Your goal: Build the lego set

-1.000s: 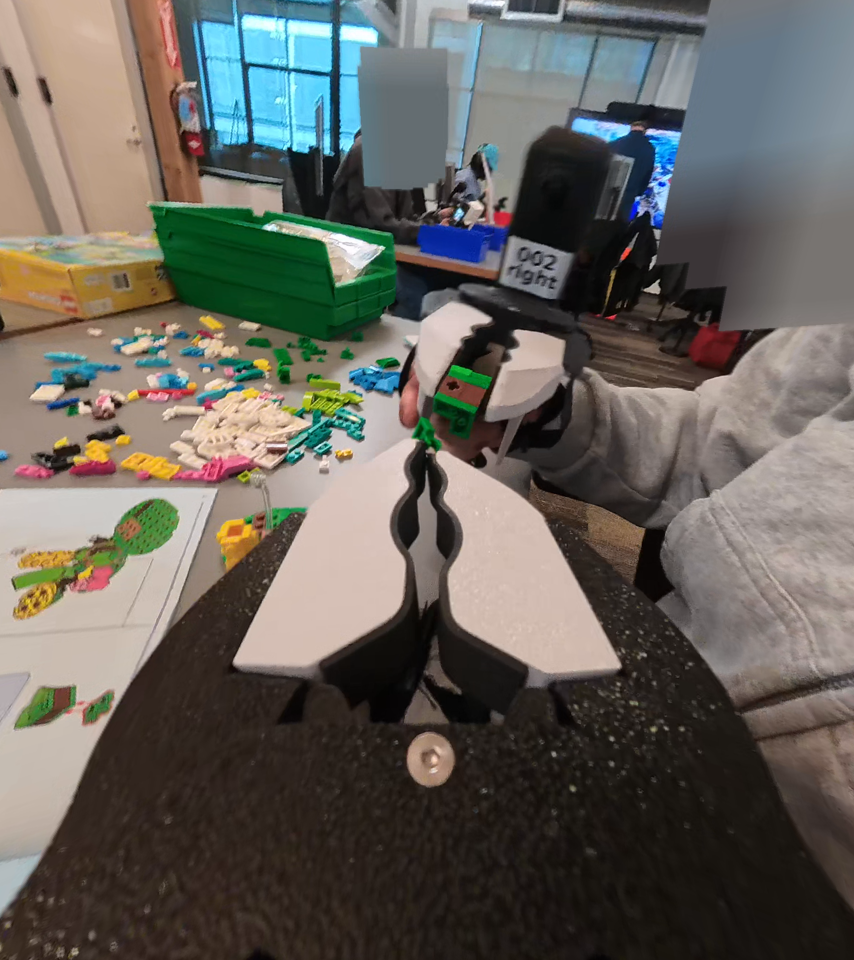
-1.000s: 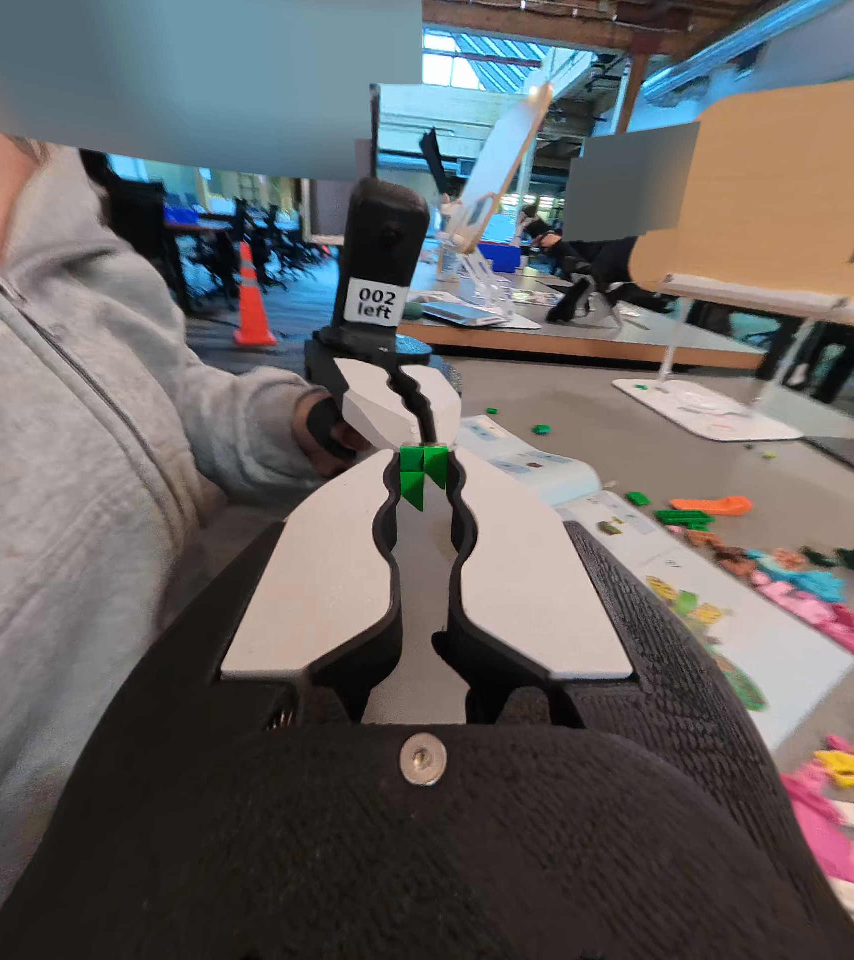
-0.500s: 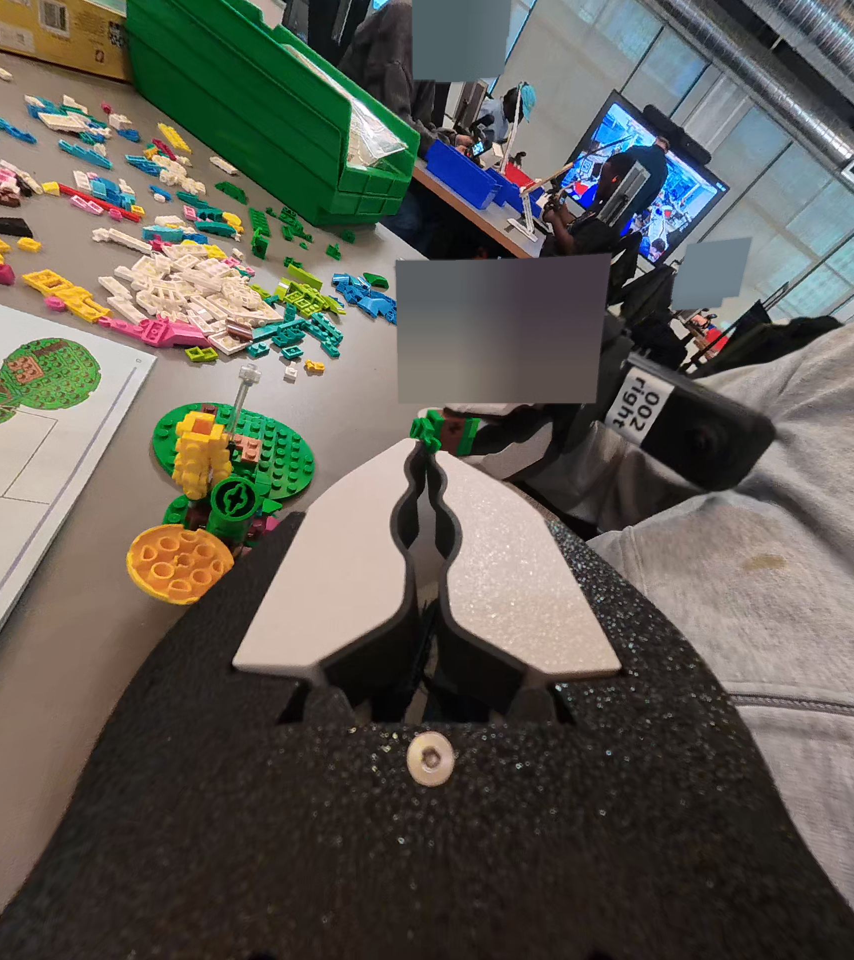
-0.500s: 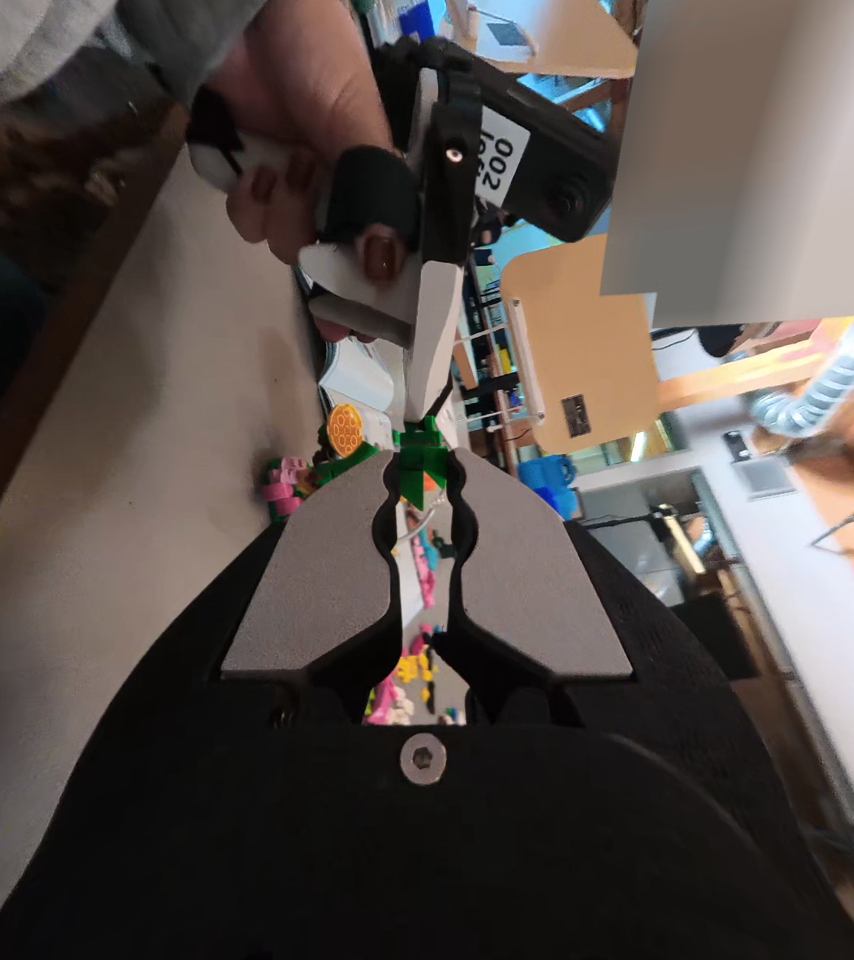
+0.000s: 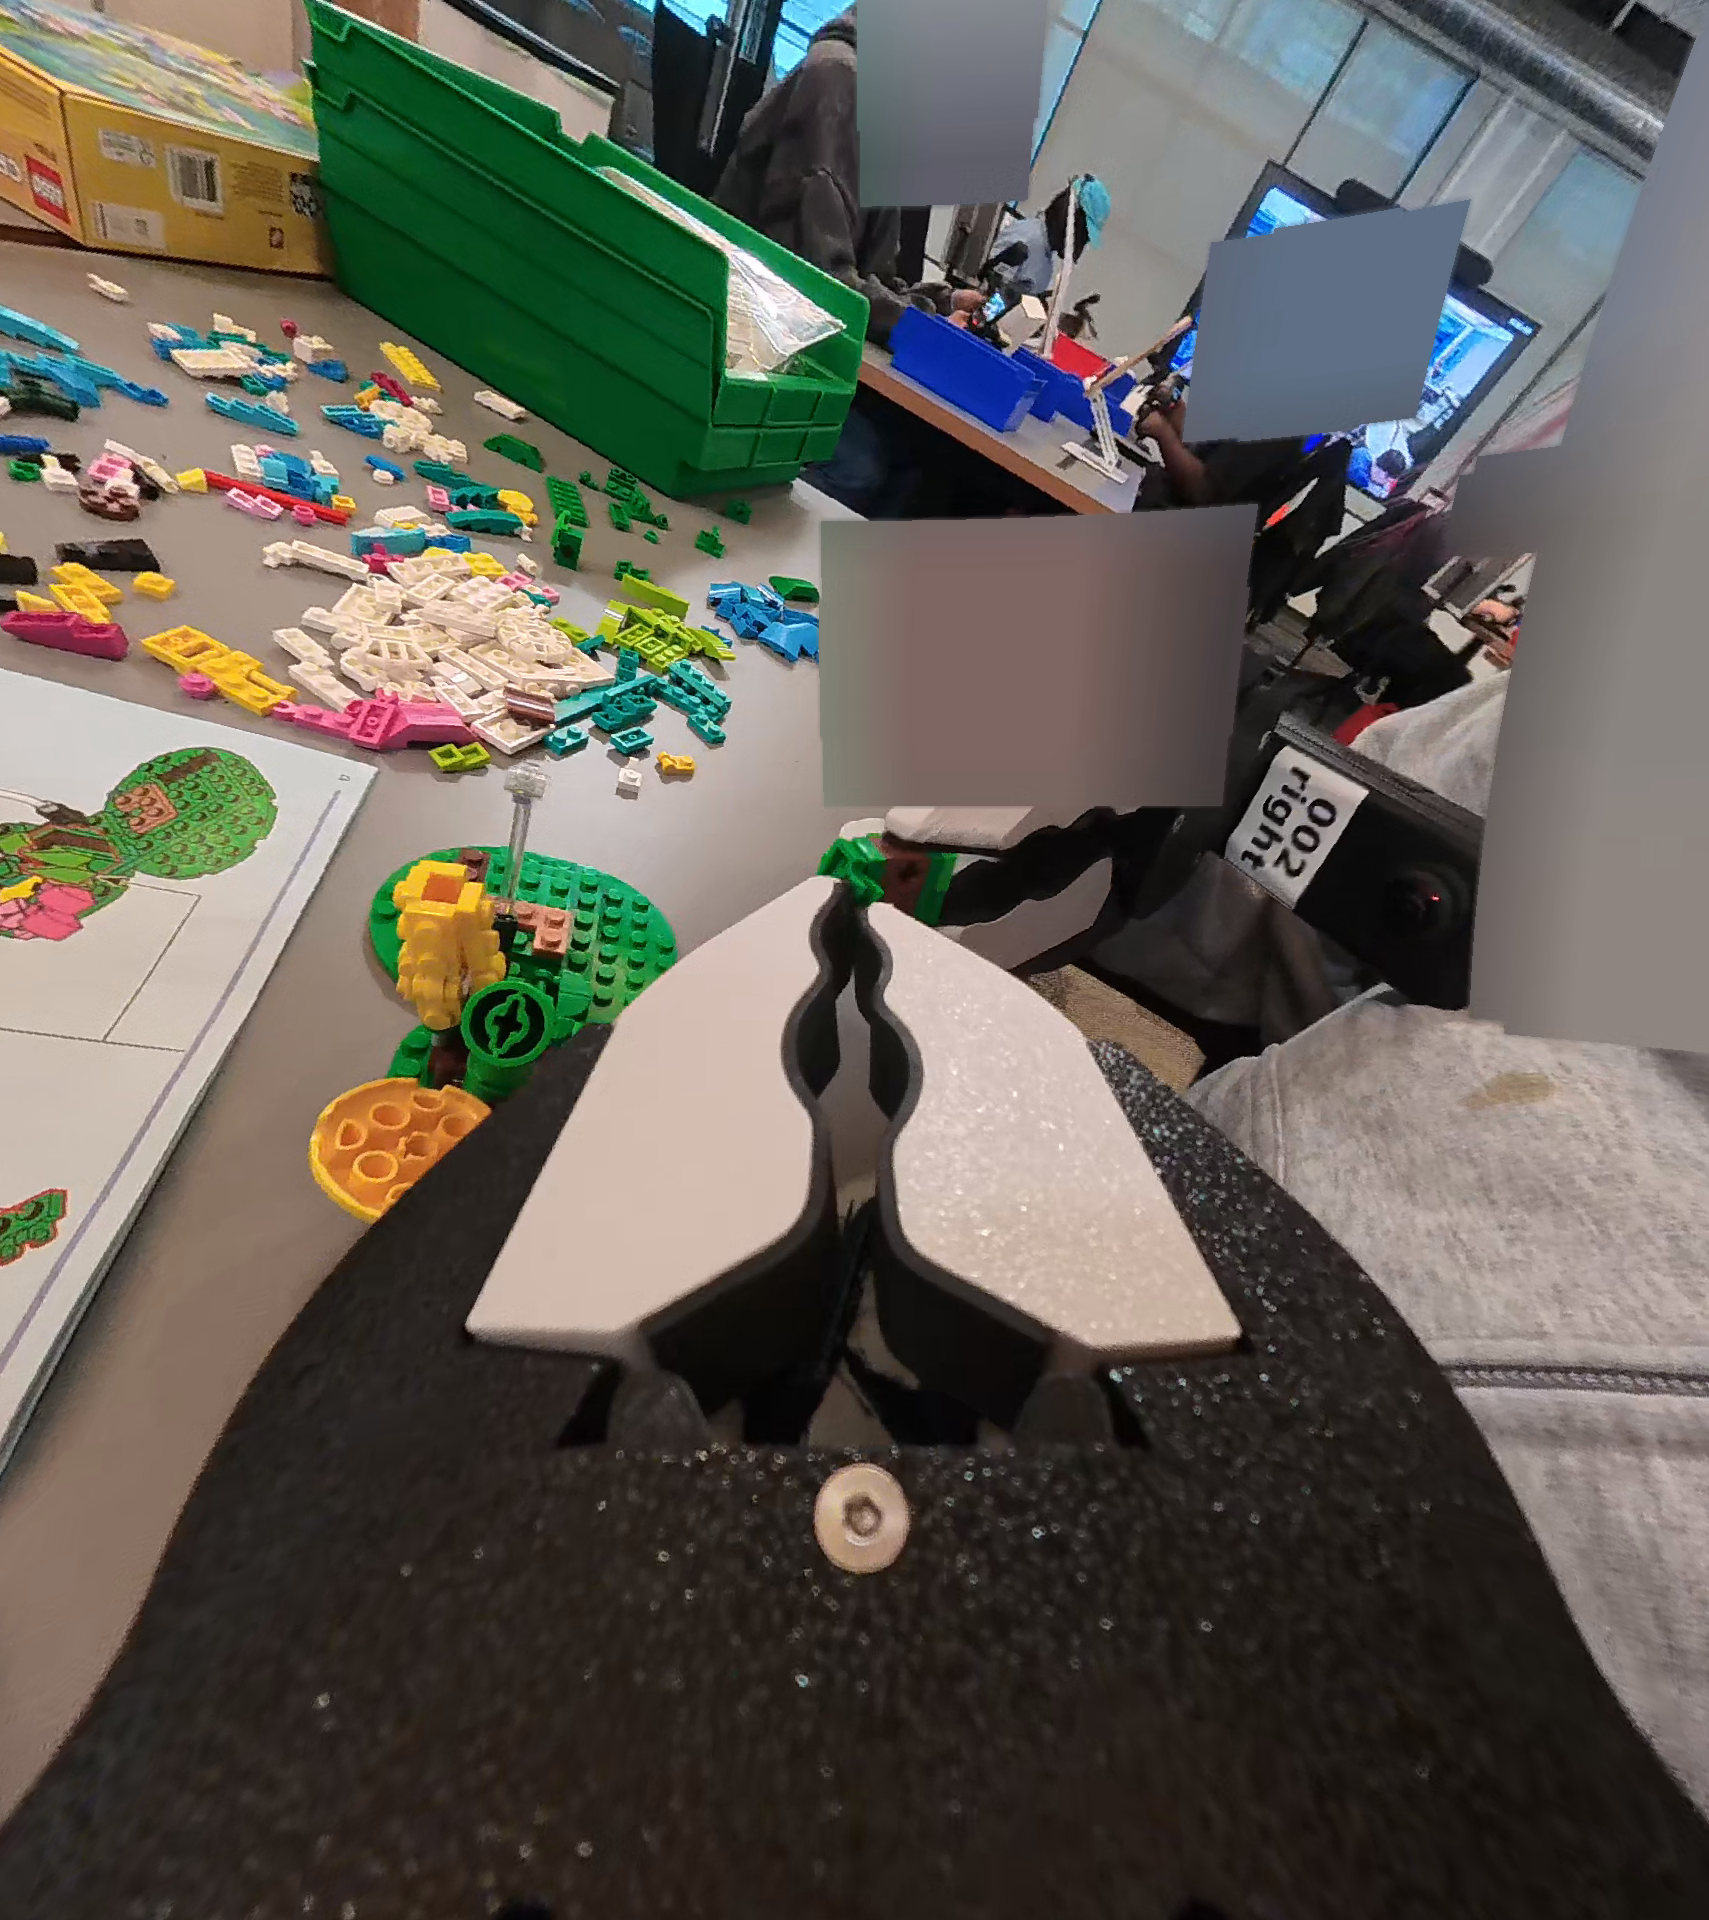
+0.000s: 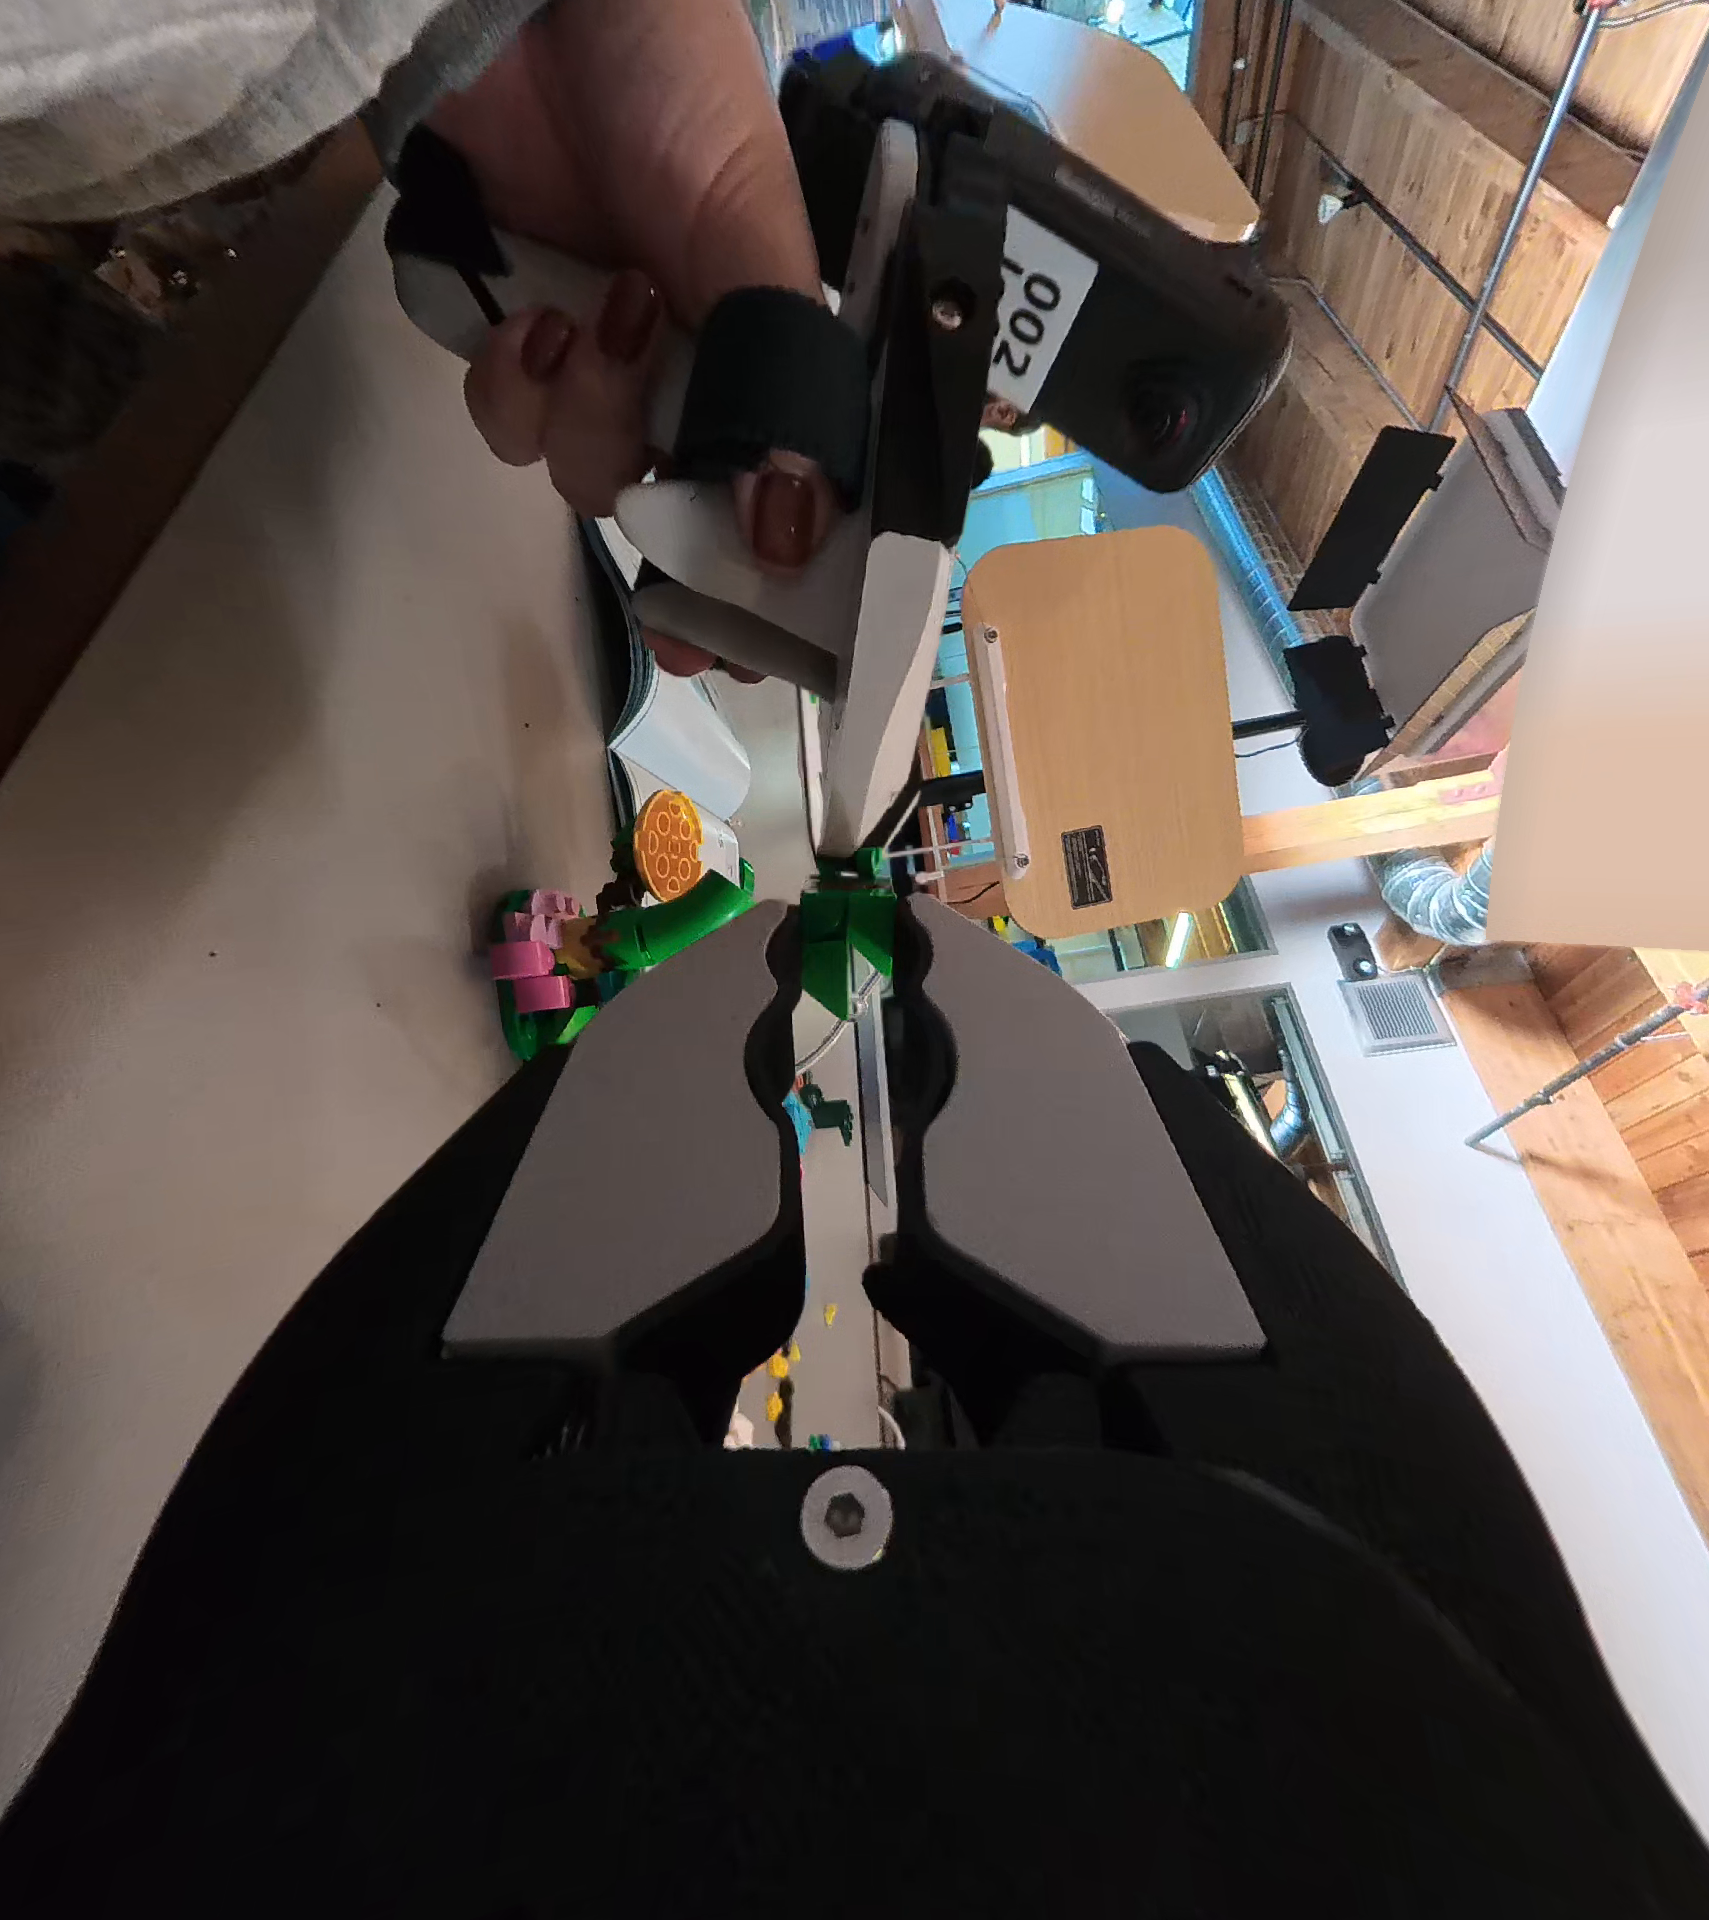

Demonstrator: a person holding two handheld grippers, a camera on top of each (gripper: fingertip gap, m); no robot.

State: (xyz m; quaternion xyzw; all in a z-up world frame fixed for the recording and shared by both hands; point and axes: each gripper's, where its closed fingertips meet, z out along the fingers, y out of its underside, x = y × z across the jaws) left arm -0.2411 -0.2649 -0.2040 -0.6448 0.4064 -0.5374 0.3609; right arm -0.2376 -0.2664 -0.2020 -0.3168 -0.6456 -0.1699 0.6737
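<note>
Green-and-brown brick assembly [image 6: 845,951]: a small cluster of green sloped pieces with a brown block at its core, clamped between the fingertips of the right tongs [image 6: 845,935], both pads pressed on its sides. In the left wrist view the same assembly [image 5: 886,883] sits just ahead of the left tongs [image 5: 848,909], whose tips are fully closed and touch the small green piece at its near end; whether they pinch it cannot be told.

Left of the left tongs, on the grey table [image 5: 746,821], stands a partly built model [image 5: 507,966]: round green plates, a yellow stack, an orange disc, a clear rod.

Farther ahead and left, a stack of green bins [image 5: 559,270] holds a clear plastic bag [image 5: 777,312]. A yellow cardboard box [image 5: 102,156] lies beside the bins. Loose bricks [image 5: 434,623] cover the table between bins and tongs. An open instruction booklet [image 5: 50,935] lies far left.
</note>
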